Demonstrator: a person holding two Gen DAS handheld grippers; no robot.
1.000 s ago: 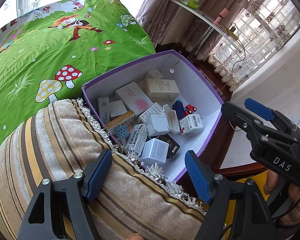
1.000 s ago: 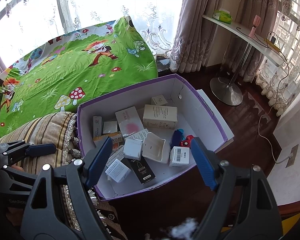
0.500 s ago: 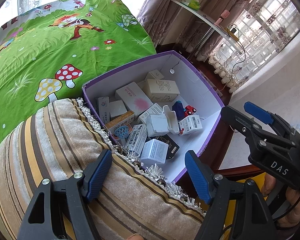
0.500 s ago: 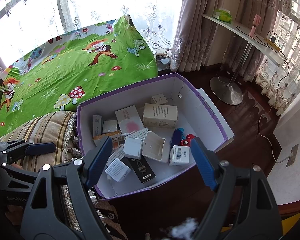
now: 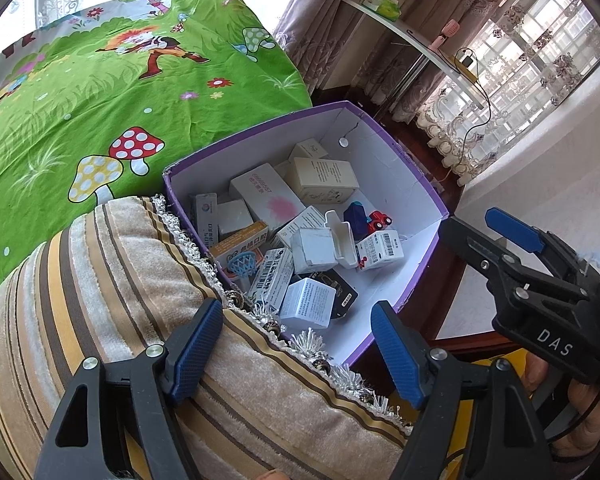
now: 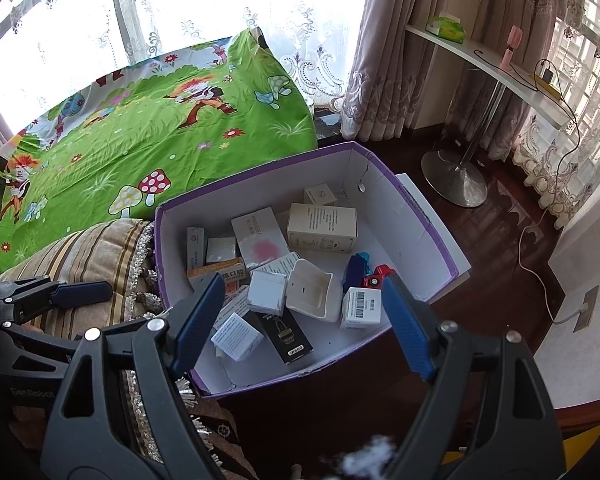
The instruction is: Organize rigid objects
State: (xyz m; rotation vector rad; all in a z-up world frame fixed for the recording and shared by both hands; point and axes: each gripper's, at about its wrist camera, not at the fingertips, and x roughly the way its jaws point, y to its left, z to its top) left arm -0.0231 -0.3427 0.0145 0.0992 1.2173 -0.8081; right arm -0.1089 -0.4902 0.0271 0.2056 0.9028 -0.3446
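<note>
Hardly anything is moved since the earlier frames: both hand-held grippers hover wide open and empty.

Nearest, the left hand-held gripper (image 5: 296,352) is held over the striped cushion (image 5: 112,280), the right hand-held gripper (image 6: 304,320) above the purple box (image 6: 428,224) of small cartons (image 6: 322,227) standing on the floor beside the bed (image 6: 140,148). A clumsy reach could be caught on neighbouring cartons in the crowded box. Only the right view shows the floor cable (image 6: 534,276).
</note>
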